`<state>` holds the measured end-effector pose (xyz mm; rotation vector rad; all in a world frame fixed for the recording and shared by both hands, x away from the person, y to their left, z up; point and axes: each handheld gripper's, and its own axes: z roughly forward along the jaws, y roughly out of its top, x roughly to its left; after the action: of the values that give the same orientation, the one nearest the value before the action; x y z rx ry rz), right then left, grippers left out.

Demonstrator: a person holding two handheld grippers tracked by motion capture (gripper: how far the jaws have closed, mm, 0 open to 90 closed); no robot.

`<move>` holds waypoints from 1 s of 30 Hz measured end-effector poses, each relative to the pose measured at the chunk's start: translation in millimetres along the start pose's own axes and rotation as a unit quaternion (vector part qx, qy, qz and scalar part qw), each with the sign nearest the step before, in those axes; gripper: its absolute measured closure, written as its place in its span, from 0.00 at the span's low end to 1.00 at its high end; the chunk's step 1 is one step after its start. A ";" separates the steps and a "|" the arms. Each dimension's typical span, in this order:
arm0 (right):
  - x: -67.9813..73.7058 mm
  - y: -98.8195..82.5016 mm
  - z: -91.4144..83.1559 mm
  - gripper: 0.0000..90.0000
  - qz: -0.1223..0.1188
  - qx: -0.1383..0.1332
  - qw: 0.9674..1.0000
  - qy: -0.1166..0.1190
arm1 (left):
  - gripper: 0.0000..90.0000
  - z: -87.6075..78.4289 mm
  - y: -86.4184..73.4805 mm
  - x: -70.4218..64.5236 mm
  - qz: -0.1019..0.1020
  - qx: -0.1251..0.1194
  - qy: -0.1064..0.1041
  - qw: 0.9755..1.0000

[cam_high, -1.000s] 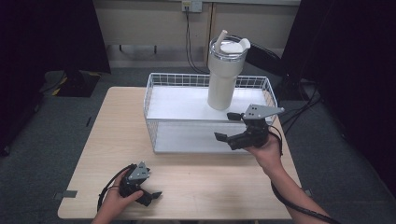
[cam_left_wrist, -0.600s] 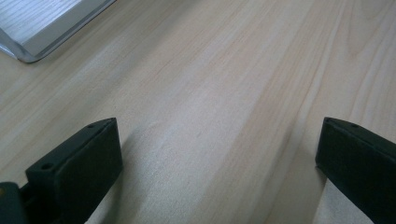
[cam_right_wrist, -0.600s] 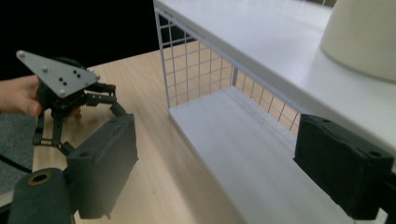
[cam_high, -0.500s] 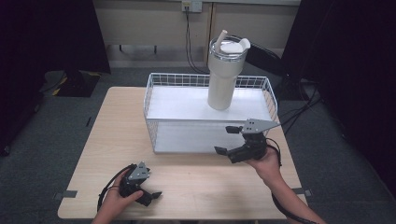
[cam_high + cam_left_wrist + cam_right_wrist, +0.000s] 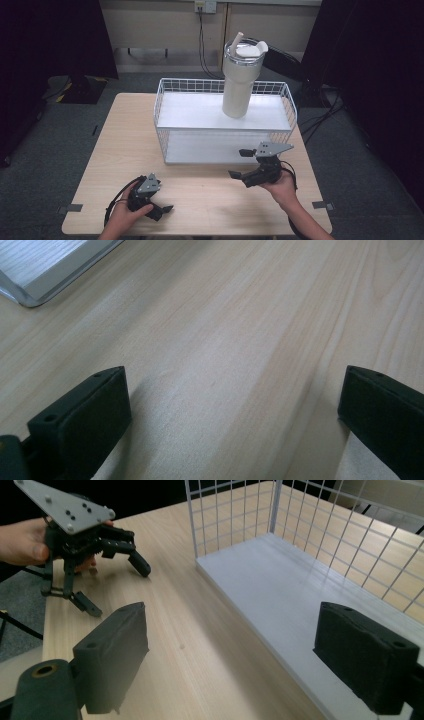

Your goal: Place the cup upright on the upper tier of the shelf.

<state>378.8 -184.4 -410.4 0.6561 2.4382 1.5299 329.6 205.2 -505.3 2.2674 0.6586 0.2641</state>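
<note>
My left gripper (image 5: 159, 201) sits low over the near left part of the pale wooden table (image 5: 130, 145), jaws spread wide, holding nothing. In the left gripper view bare wood grain lies between its jaws, and a corner of the white base of the wire basket (image 5: 45, 270) shows ahead of them, off to their left.

The white wire basket (image 5: 165, 107) stands beyond both grippers, on the far half of the table, closer to my right one. A tall cream tumbler (image 5: 239, 80) with lid and straw stands upright inside it, toward its back wall, well ahead of my right gripper.

My right gripper (image 5: 244, 163) hangs just in front of the basket's near right corner, jaws wide apart and empty. In the right gripper view, the basket's white floor (image 5: 280, 580) runs under its right jaw, the table wood under its left, with the left gripper farther off.

Room: grey carpet (image 5: 60, 130) around the table, dark curtains at both sides, a light wall panel behind with cables hanging from a socket (image 5: 205, 6).
</note>
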 end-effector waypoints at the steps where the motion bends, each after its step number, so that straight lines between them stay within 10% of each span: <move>1: -0.1 -1.9 0.6 0.15 0.002 0.001 1.000 0.001 | 0.00 0.0 0.0 0.0 0.000 0.000 0.000 1.000; 30: -2.6 -70.4 20.2 0.15 0.022 0.065 0.998 -0.009 | 0.00 0.0 0.0 0.0 0.000 0.000 0.000 1.000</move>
<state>370.0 -195.4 -482.4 0.7478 2.5427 1.3815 329.6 205.2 -505.2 2.2677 0.6586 0.2641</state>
